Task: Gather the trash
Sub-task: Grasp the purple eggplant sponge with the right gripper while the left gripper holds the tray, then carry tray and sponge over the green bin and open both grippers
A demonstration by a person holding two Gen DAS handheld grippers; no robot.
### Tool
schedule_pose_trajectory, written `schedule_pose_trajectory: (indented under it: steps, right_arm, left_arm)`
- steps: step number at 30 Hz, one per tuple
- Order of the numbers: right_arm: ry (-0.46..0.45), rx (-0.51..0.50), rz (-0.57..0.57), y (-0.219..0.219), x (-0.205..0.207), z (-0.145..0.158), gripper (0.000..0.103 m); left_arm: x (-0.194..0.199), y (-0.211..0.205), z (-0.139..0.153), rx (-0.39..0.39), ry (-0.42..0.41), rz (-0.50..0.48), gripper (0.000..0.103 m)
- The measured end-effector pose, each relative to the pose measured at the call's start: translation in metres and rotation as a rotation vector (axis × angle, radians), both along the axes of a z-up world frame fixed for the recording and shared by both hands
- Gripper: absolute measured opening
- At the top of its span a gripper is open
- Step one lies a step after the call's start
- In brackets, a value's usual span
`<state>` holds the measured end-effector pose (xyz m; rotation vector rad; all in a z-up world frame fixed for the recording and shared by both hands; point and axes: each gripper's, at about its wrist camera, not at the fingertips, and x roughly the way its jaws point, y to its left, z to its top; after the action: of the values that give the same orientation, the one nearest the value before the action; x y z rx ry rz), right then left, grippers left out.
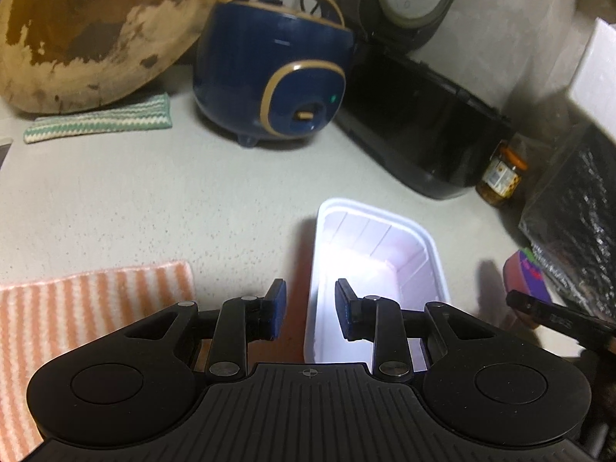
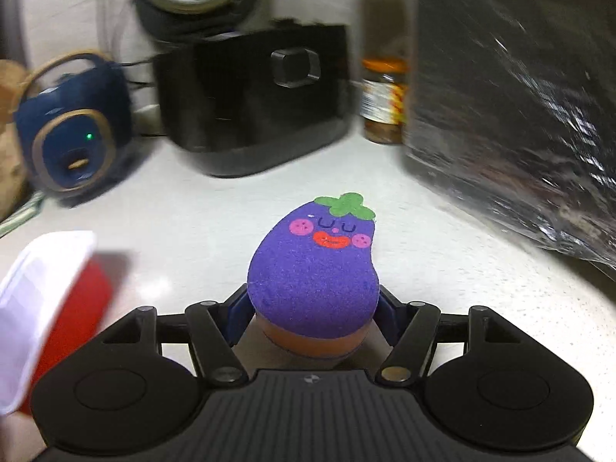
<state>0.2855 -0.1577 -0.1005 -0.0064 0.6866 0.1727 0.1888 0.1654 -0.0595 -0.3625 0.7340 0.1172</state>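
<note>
A plastic container (image 1: 379, 217), white inside and red outside, stands on the pale counter (image 1: 154, 211). My left gripper (image 1: 310, 308) is open astride its left wall, with one blue pad outside and one inside. A gap shows on both sides of the wall. An eggplant-shaped purple sponge (image 2: 313, 269) with an orange underside lies on the counter to the right of the container (image 2: 38, 281). My right gripper (image 2: 312, 319) is shut on the near end of the sponge, a pad against each side. In the left wrist view the sponge (image 1: 525, 269) and a right finger (image 1: 558, 315) show at the right edge.
At the back stand a blue rice cooker (image 1: 277, 77), a black appliance (image 1: 415, 123) with its lid up, and a jar (image 1: 500, 177). A shiny wrapped block (image 2: 519, 115) crowds the right. A wooden board (image 1: 96, 30), a green cloth (image 1: 96, 121) and an orange striped cloth (image 1: 77, 308) are at the left.
</note>
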Motion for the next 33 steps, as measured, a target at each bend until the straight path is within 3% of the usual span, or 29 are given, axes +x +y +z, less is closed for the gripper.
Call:
schedule_pose_trajectory:
  steps: [6,11,13,16,23,29,33]
  right_arm:
    - [-0.010,-0.020,0.134,0.035,-0.038,0.008,0.065]
    - [-0.020,-0.045,0.129,0.051,-0.063,0.017,0.065]
    - [-0.017,-0.048,0.104,0.053,-0.074,0.020,0.065]
    - [-0.003,-0.048,0.042,0.052,-0.090,0.019,0.066]
    - [0.003,-0.050,-0.144,0.037,-0.153,0.016,0.065]
    - [0.003,-0.115,-0.311,0.000,-0.200,0.017,0.065]
    - [0.008,-0.085,-0.361,-0.029,-0.224,0.014,0.065]
  left_arm:
    - [0.009,0.001,-0.013,0.008,0.039,-0.022,0.031]
    - [0.014,0.007,-0.024,-0.014,0.047,-0.072,0.031]
    - [0.018,0.011,-0.029,-0.039,0.060,-0.103,0.030]
    - [0.020,0.017,-0.035,-0.104,0.055,-0.160,0.018]
    - [0.015,0.016,-0.037,-0.212,0.007,-0.261,0.015]
    - [-0.009,-0.035,-0.026,-0.258,-0.043,-0.486,0.013]
    - [-0.023,-0.083,-0.029,-0.265,0.001,-0.629,0.013]
